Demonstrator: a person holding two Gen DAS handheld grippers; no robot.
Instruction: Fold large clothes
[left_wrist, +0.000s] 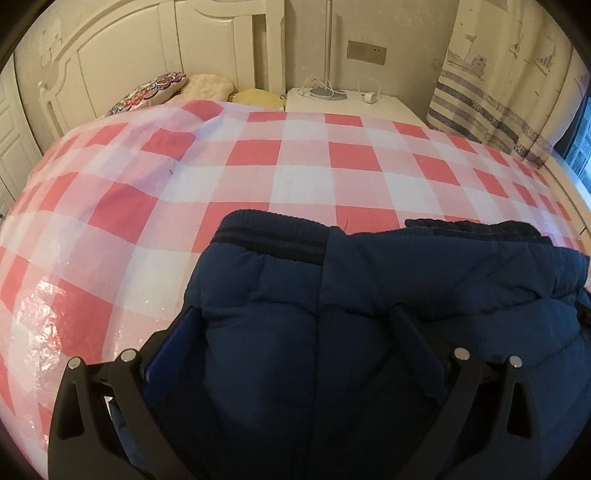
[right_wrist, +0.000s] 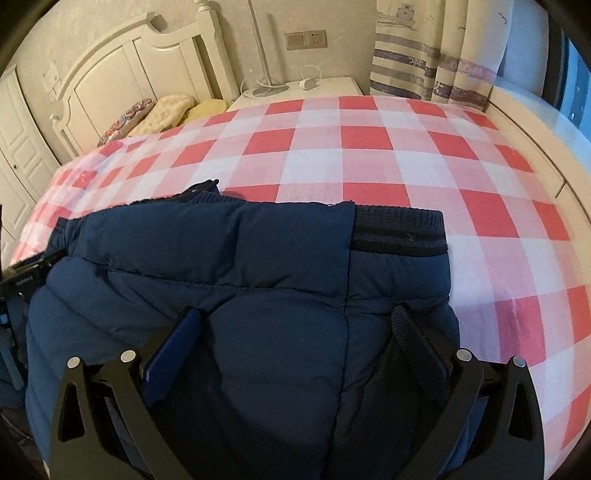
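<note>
A navy quilted puffer jacket (left_wrist: 369, 295) lies on the red-and-white checked bed cover (left_wrist: 184, 192), its ribbed hem band facing away. My left gripper (left_wrist: 295, 325) has its fingers (left_wrist: 177, 339) wide apart with a thick bulge of the jacket between them, near its left edge. In the right wrist view the same jacket (right_wrist: 221, 266) fills the foreground. My right gripper (right_wrist: 295, 325) also straddles a bulge of jacket, fingers (right_wrist: 413, 339) wide apart, near the jacket's right edge. The cover (right_wrist: 406, 166) stretches beyond. Whether either one pinches the fabric is hidden.
A white headboard (left_wrist: 129, 55) and pillows (left_wrist: 177, 88) are at the far left. A white nightstand (left_wrist: 351, 107) with a lamp base and cables stands behind the bed. A striped curtain (left_wrist: 498, 92) hangs at the right, by a window ledge (right_wrist: 535, 122).
</note>
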